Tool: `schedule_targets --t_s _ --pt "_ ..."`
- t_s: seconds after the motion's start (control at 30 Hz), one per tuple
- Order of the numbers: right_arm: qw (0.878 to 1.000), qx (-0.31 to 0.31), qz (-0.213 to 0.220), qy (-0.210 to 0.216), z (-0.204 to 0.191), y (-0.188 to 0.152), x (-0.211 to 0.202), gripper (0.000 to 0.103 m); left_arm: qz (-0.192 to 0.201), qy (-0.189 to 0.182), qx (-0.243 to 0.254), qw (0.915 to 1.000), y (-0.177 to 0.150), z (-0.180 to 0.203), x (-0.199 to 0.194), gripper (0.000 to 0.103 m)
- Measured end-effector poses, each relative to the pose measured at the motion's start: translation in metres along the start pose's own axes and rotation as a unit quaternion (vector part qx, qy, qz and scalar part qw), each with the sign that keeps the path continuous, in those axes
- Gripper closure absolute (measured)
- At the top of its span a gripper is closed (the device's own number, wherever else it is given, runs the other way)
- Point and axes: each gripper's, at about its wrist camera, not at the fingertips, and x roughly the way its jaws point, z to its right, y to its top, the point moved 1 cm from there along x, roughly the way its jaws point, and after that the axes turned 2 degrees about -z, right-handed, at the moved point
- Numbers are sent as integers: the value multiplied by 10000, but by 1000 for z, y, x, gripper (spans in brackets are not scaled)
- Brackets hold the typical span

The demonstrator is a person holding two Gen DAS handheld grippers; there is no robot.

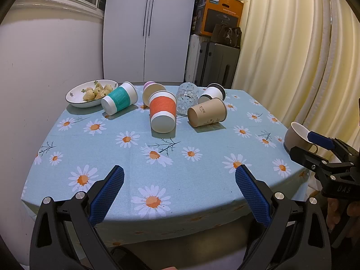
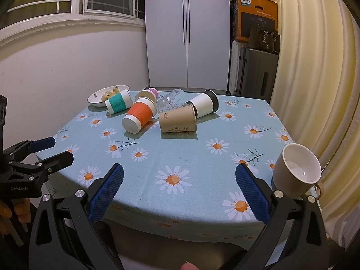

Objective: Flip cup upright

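Several cups lie on their sides at the far middle of the table: a teal-banded cup (image 1: 119, 101) (image 2: 118, 101), an orange-banded cup (image 1: 162, 114) (image 2: 139, 118), a pink-striped cup (image 1: 153, 90) (image 2: 147, 94), a clear glass (image 1: 186, 99) (image 2: 171, 101), a brown paper cup (image 1: 207, 112) (image 2: 178, 121) and a white cup with a dark rim (image 1: 212, 93) (image 2: 203, 104). A beige mug (image 2: 297, 173) (image 1: 297, 138) stands upright at the near right edge. My left gripper (image 1: 179, 184) is open and empty over the near edge. My right gripper (image 2: 179, 184) is open and empty, just left of the mug.
A white bowl of pale fruit (image 1: 91, 93) (image 2: 106, 95) sits at the far left of the table with a daisy cloth (image 1: 135, 157). A white cabinet (image 1: 146, 29), boxes and a suitcase (image 1: 216, 65) stand behind. A cream curtain (image 1: 292, 56) hangs at the right.
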Motion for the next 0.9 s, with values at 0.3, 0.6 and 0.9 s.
schedule_targets --t_s 0.3,0.6,0.9 --pt "10000 -5 -6 17 0 0 0 4 -19 -7 40 10000 0 2 0 6" --pt "10000 12 -28 17 1 0 0 4 -6 4 41 10000 1 3 0 6" --pt "10000 -2 -53 11 0 -1 1 4 -16 -2 52 10000 0 2 0 6"
